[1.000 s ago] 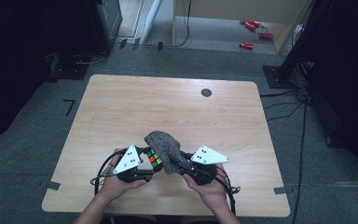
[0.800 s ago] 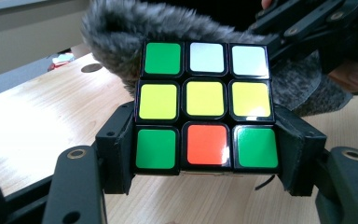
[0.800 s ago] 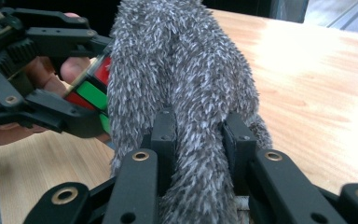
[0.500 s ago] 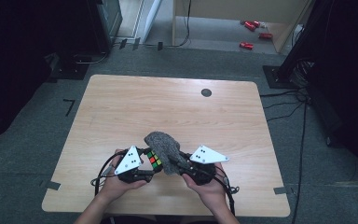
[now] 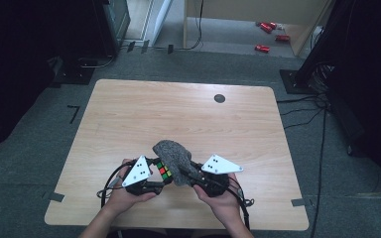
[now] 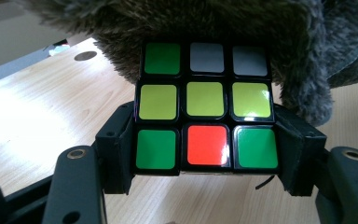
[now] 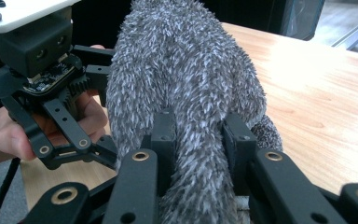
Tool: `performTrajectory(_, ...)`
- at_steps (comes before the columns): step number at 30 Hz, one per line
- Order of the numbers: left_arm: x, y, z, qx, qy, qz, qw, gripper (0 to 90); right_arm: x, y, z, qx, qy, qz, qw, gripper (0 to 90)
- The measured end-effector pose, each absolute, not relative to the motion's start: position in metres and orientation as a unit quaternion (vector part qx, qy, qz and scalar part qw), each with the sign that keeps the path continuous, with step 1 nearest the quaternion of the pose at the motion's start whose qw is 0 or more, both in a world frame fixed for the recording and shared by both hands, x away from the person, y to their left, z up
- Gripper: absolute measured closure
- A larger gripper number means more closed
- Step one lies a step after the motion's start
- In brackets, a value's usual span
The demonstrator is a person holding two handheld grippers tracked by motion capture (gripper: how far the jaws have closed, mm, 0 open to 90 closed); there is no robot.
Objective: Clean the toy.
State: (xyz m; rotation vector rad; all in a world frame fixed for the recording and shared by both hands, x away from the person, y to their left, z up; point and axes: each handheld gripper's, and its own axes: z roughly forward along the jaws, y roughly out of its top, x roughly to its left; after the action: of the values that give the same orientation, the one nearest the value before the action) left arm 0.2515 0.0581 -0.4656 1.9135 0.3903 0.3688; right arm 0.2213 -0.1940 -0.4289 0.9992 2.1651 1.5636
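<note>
Your left gripper [image 5: 161,174] has its fingers [image 6: 116,149] clamped on the 2 opposite sides of a puzzle cube [image 6: 206,107], spread to about the cube's width. In the left gripper view the face turned to the camera shows 9 stickers: green, grey, grey along the top row, 3 yellow-green across the middle, and green, red, green along the bottom. The cube is held just above the wooden surface [image 5: 178,119], near its front edge and a little left of the middle.

Your right gripper [image 5: 186,174] has its fingers [image 7: 164,133] pinched nearly together on a fold of a grey furry pouch [image 5: 174,157]. In the right gripper view the fur bulges out between and above the 2 black pads. The pouch lies draped over the top and far side of the cube, touching it; in the left gripper view its fur hangs over the cube's top row and down its right edge.

In the high view your 2 hands sit side by side at the front edge, grippers angled toward each other with the pouch and cube between them. A small dark round mark [image 5: 220,98] lies near the surface's far edge, right of centre, well apart from your hands.
</note>
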Motion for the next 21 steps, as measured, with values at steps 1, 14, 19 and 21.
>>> performTrajectory(1, 0.252, 0.059, -0.464, 0.803, 0.165, 0.154, 0.551, 35.1, 0.223, -0.196, -0.431, 0.352, 0.750, 0.542, 0.143, 71.3)
performTrajectory(14, 0.251, 0.059, -0.464, 0.800, 0.161, 0.148, 0.559, 35.1, 0.218, -0.195, -0.422, 0.336, 0.748, 0.554, 0.145, 71.3)
performTrajectory(19, 0.252, 0.063, -0.460, 0.792, 0.164, 0.145, 0.570, 35.1, 0.229, -0.204, -0.436, 0.370, 0.742, 0.542, 0.134, 71.3)
performTrajectory(21, 0.252, 0.065, -0.461, 0.789, 0.164, 0.142, 0.575, 35.1, 0.233, -0.207, -0.441, 0.382, 0.742, 0.535, 0.130, 71.4)
